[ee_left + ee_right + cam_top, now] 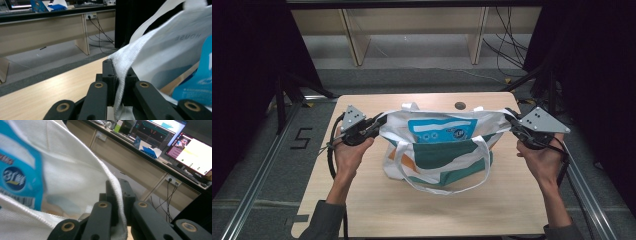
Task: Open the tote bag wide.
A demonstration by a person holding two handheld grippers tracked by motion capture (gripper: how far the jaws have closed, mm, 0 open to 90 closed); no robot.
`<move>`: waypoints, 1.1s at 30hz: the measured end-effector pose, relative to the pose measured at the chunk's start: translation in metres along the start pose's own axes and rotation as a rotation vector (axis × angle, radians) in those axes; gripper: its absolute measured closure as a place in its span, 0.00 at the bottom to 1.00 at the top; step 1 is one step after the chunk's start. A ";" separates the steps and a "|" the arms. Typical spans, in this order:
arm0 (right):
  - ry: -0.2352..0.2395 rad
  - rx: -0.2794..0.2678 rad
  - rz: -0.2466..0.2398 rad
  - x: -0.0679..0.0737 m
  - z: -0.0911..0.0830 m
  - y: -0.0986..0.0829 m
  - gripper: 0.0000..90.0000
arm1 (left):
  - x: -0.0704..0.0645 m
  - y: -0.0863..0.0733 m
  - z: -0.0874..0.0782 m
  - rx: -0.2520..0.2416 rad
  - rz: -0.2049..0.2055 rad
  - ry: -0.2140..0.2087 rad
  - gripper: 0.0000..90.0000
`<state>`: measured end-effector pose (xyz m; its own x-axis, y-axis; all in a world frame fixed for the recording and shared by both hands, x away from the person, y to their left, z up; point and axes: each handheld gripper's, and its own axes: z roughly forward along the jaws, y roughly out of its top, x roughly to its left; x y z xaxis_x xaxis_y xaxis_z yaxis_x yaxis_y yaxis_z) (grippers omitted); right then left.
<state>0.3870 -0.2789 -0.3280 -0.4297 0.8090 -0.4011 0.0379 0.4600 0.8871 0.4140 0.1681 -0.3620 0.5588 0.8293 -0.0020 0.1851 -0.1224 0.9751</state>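
1. One white woven tote bag (439, 155), with teal and orange panels on its front, stands near the middle of a pale wood-grain table (372, 210); its mouth is stretched wide to left and right.
2. Two long white strap handles droop in loops over the bag's front face.
3. Inside the open mouth stands a glossy blue packet (442, 130) with white printing.
4. At the bag's left end, the left gripper (374, 122) has its black jaws clamped on the bag's rim; the left gripper view shows the coarse ribbed hem (120, 82) pinched tight between them.
5. At the bag's right end, the right gripper (514, 122) has its jaws closed on the opposite rim; the right gripper view shows the woven edge (118, 195) squeezed between them.
6. Each gripper bears a grey three-cornered plate and sits in a bare hand.
7. Beyond the table lie grey floor and a pale wooden bench (412, 30).
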 end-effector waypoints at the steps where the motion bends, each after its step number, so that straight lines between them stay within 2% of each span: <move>1: -0.004 -0.002 0.012 -0.001 0.003 -0.001 0.98 | -0.001 0.000 0.001 0.001 0.003 0.000 0.94; 2: 0.005 -0.002 0.018 -0.003 0.004 -0.002 0.98 | -0.002 0.000 0.003 0.005 0.009 0.001 0.94; 3: 0.005 0.003 0.047 -0.003 0.007 -0.004 0.98 | -0.002 -0.001 0.005 0.011 0.014 0.001 0.94; 4: 0.007 0.009 0.046 -0.003 0.008 -0.006 0.98 | -0.002 -0.003 0.007 0.027 0.023 0.001 0.94; 7: -0.009 0.055 0.012 -0.001 0.008 -0.018 0.98 | 0.000 -0.017 0.015 0.066 0.029 -0.011 0.93; 8: -0.001 0.063 -0.002 -0.002 0.009 -0.022 0.98 | 0.000 -0.022 0.019 0.082 0.035 -0.016 0.93; 9: 0.001 0.075 0.008 -0.001 0.008 -0.027 0.98 | -0.001 -0.026 0.022 0.101 0.041 -0.019 0.93; 10: 0.002 0.093 -0.005 -0.001 0.009 -0.033 0.98 | -0.002 -0.029 0.025 0.107 0.039 -0.021 0.93; 13: -0.003 0.111 0.002 -0.001 0.011 -0.039 0.98 | -0.004 -0.037 0.034 0.150 0.051 -0.026 0.93; 19: 0.011 0.141 -0.016 -0.002 0.018 -0.051 0.98 | -0.005 -0.055 0.048 0.208 0.064 -0.039 0.93; 21: 0.015 0.161 -0.021 0.000 0.020 -0.056 0.98 | -0.005 -0.062 0.052 0.232 0.064 -0.048 0.93; 22: 0.018 0.177 -0.009 0.002 0.021 -0.058 0.98 | -0.006 -0.065 0.054 0.239 0.064 -0.056 0.93; 23: 0.023 0.176 -0.022 0.001 0.022 -0.061 0.98 | -0.006 -0.068 0.056 0.248 0.062 -0.060 0.93; 25: 0.038 0.198 -0.007 0.003 0.023 -0.067 0.98 | -0.007 -0.072 0.058 0.262 0.071 -0.069 0.93; 27: 0.050 0.205 -0.020 0.004 0.025 -0.071 0.98 | -0.009 -0.075 0.060 0.274 0.071 -0.069 0.92; 28: 0.056 0.219 -0.005 0.006 0.026 -0.075 0.98 | -0.009 -0.078 0.061 0.284 0.078 -0.074 0.92; 30: 0.070 0.246 -0.010 0.007 0.030 -0.083 0.98 | -0.009 -0.083 0.063 0.315 0.102 -0.072 0.92; 33: 0.108 0.293 0.003 0.012 0.039 -0.099 0.98 | -0.008 -0.093 0.066 0.348 0.110 -0.072 0.92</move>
<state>0.4135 -0.3007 -0.4299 -0.5215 0.7746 -0.3578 0.2916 0.5559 0.7784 0.4462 0.1368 -0.4669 0.6437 0.7619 0.0715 0.3774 -0.3973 0.8365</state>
